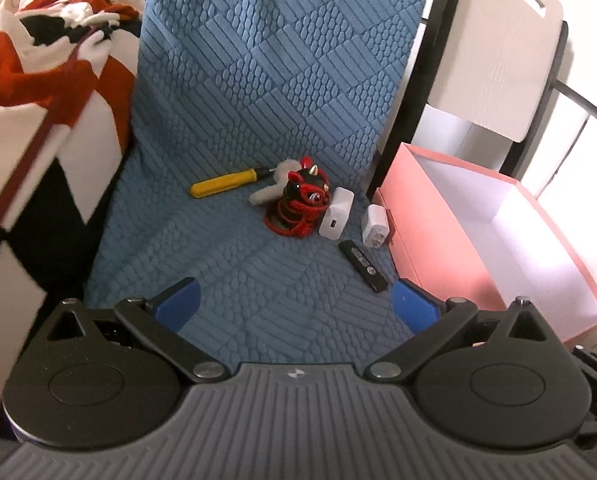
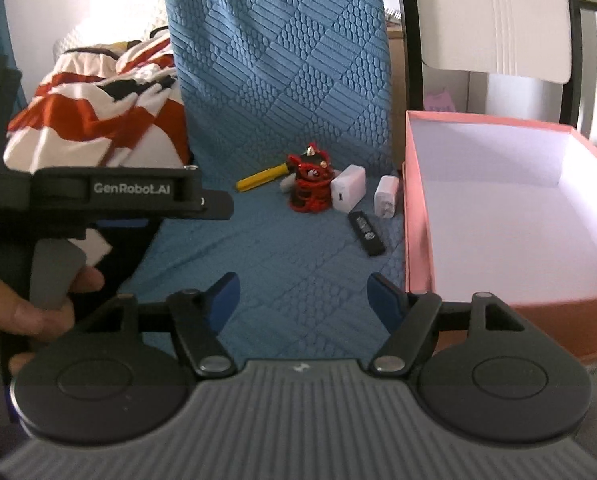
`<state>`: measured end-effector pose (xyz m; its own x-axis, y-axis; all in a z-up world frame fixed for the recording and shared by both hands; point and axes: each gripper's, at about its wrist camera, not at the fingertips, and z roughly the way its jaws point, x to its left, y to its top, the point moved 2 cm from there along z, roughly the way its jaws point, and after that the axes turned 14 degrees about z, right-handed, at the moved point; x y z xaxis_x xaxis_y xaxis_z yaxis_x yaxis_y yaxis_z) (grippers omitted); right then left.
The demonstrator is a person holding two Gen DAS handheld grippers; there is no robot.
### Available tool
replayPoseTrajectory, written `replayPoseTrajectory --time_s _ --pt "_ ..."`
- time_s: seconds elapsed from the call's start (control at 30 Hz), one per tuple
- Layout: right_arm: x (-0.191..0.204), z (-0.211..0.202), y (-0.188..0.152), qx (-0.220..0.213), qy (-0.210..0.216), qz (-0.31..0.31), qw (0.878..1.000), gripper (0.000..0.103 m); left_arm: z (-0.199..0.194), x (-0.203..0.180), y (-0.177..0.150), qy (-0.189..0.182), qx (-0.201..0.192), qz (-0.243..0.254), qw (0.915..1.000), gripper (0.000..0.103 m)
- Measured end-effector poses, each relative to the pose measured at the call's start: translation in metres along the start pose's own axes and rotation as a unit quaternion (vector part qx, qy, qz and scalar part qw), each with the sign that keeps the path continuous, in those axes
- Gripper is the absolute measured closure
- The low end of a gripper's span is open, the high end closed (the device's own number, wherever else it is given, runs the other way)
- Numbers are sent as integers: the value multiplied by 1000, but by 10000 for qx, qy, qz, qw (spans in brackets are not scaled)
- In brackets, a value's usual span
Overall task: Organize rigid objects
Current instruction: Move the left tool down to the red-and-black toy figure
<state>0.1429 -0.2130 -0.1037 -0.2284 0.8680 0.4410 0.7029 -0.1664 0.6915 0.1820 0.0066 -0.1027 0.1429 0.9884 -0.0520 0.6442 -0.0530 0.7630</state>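
Note:
On the blue quilted cover lie a yellow-handled screwdriver (image 1: 223,183) (image 2: 261,178), a red and black horned toy on a red coil (image 1: 303,200) (image 2: 311,186), a white charger block (image 1: 337,213) (image 2: 349,189), a smaller white plug adapter (image 1: 375,225) (image 2: 387,197) and a black remote (image 1: 363,265) (image 2: 366,233). An open pink box (image 1: 434,256) (image 2: 416,216) with a white inside stands just right of them. My left gripper (image 1: 296,307) is open, short of the objects, nothing between its blue pads. My right gripper (image 2: 303,299) is open too, also well short of the remote.
A red, white and black blanket (image 1: 38,80) (image 2: 98,112) is heaped on the left. A black metal frame (image 1: 414,76) and white panels (image 1: 494,56) rise behind the box. The left gripper's body (image 2: 110,192), held by a hand (image 2: 26,312), fills the right wrist view's left side.

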Motion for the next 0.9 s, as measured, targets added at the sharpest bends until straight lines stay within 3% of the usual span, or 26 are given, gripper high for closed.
replayPoseTrajectory --time_s 0.13,0.17,0.37,0.9 --pt "5 26 -2 150 -118 -130 9997 35 18 10 2 104 -161 11 9998 1" --pt "7 33 -3 159 -211 -255 9993 41 23 13 4 94 -181 25 9998 2" --pt "10 70 -1 199 -454 -346 9982 51 58 27 21 -57 -120 64 9999 9" --pt "5 172 34 265 -1208 -583 9906 54 160 28 75 -787 82 225 9966 25"
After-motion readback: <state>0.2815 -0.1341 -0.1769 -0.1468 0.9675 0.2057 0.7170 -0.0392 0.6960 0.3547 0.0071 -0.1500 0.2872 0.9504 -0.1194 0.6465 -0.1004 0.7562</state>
